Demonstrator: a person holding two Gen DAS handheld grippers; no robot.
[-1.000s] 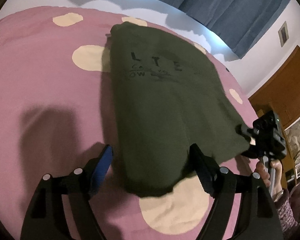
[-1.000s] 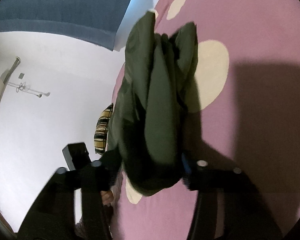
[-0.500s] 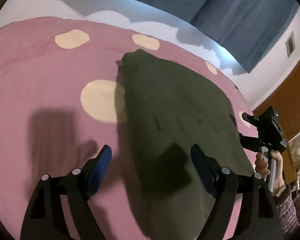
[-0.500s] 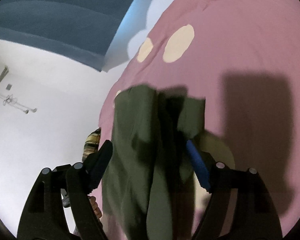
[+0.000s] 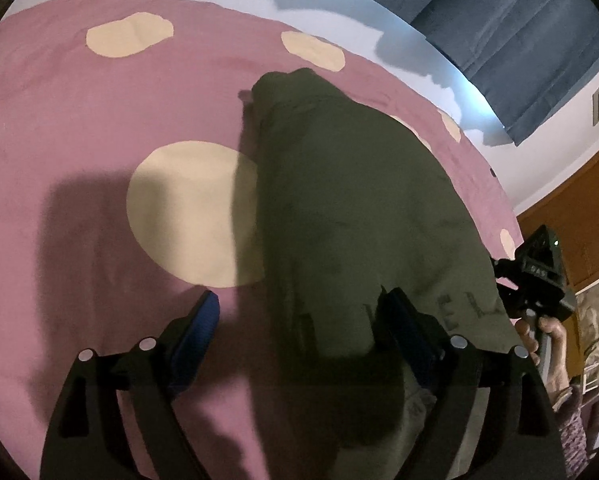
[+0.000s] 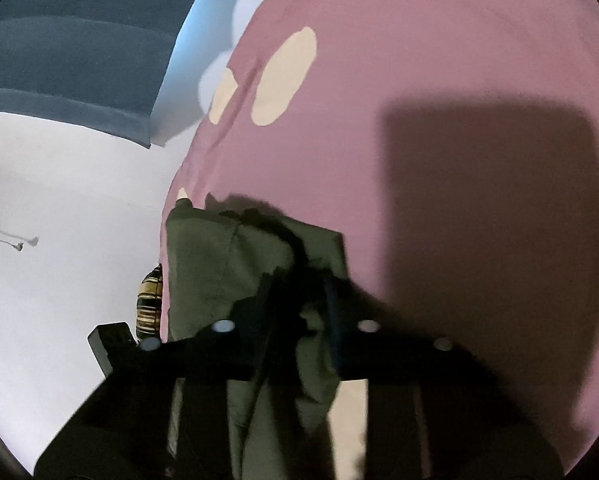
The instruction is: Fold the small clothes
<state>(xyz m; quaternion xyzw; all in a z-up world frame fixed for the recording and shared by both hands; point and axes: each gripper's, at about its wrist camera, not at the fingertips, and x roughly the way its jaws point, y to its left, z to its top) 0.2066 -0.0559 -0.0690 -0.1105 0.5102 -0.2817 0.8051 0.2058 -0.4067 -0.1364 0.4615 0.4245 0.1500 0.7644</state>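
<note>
A dark olive green shirt (image 5: 351, 208) lies on the pink bed cover, its far part folded toward me, with faint reversed lettering near its close edge. My left gripper (image 5: 303, 320) is open, its jaws wide apart, with the shirt's near edge draped between the fingers (image 5: 203, 320). The right gripper (image 5: 539, 276) shows at the shirt's right edge with a hand on its handle. In the right wrist view my right gripper (image 6: 299, 300) is shut on bunched green shirt cloth (image 6: 219, 272).
The pink bed cover (image 5: 79, 120) has cream round spots (image 5: 187, 212). Blue curtains (image 5: 519, 24) and a white wall stand beyond the bed. A brown wooden door (image 5: 579, 216) is at the right. A striped pillow (image 6: 149, 304) lies past the bed's edge.
The shirt's far part has been brought over toward me, hiding the front print. The right gripper closed from open onto the cloth. The left gripper stayed open.
</note>
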